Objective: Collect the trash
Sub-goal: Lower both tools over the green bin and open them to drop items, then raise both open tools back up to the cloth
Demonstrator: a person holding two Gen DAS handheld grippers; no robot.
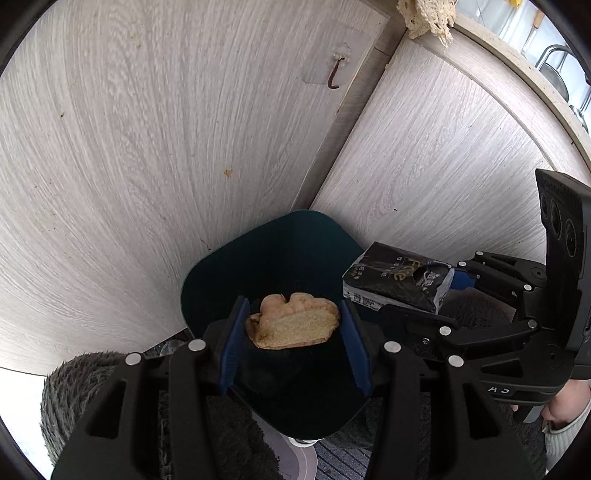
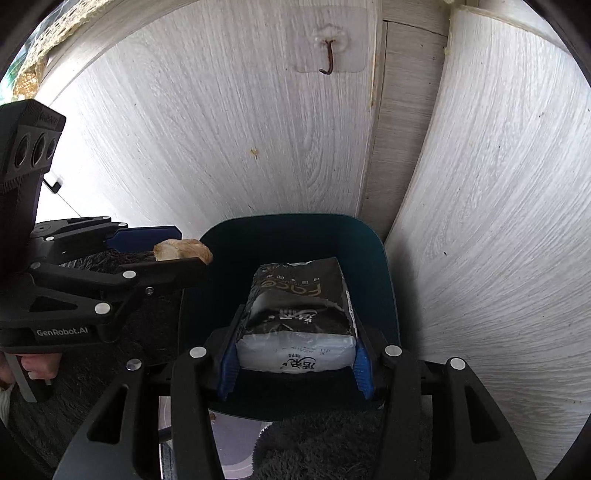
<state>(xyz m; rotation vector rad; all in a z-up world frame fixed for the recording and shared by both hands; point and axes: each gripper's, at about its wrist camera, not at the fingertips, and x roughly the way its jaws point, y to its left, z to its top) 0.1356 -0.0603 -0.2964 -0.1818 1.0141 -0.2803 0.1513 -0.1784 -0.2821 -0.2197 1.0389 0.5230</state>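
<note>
My left gripper (image 1: 293, 325) is shut on a piece of bread (image 1: 293, 320) and holds it over the open mouth of a dark teal trash bin (image 1: 258, 251). My right gripper (image 2: 295, 354) is shut on a black tissue pack (image 2: 299, 306) with a white end, held over the same bin (image 2: 373, 258). In the left wrist view the pack (image 1: 397, 282) and right gripper (image 1: 458, 291) hang at the bin's right rim. In the right wrist view the bread (image 2: 184, 250) and left gripper (image 2: 162, 251) sit at the bin's left rim.
The bin stands in a corner of pale wood-grain cabinet panels (image 1: 129, 166). A rusty hook (image 1: 75, 75) on a clear adhesive pad sticks to the panel above. A dark shaggy rug (image 1: 74, 387) lies below. A cream knitted cloth (image 1: 428, 18) hangs at the top.
</note>
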